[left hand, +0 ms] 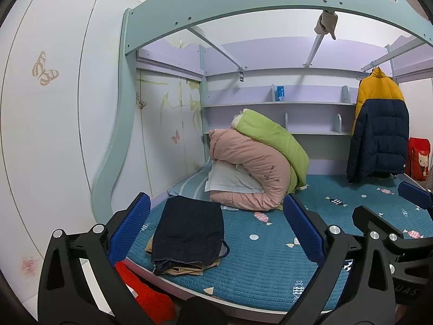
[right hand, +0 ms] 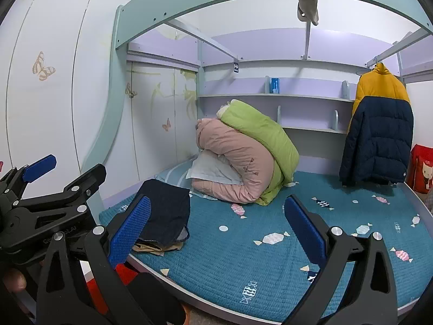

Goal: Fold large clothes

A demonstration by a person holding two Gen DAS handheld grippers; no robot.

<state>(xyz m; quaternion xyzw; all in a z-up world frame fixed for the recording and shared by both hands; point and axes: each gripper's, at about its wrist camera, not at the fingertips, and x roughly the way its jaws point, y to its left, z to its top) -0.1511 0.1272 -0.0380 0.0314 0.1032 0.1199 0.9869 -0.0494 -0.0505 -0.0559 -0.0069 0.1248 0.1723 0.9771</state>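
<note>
A folded dark denim garment (left hand: 188, 233) lies on a folded tan garment (left hand: 186, 269) at the front left of the teal bed (left hand: 257, 279); the stack shows in the right wrist view too (right hand: 165, 214). A yellow and navy puffer jacket (left hand: 379, 127) hangs on a rail at the back right, also seen from the right wrist (right hand: 379, 127). My left gripper (left hand: 216, 233) is open and empty, in front of the bed edge. My right gripper (right hand: 216, 233) is open and empty, beside the left one.
Rolled pink and green quilts (left hand: 257, 168) with a white pillow sit at the back of the bed. A red bag (left hand: 418, 157) stands at the far right. Something red (left hand: 146, 292) lies below the bed edge. White wardrobe doors (left hand: 54, 108) stand on the left.
</note>
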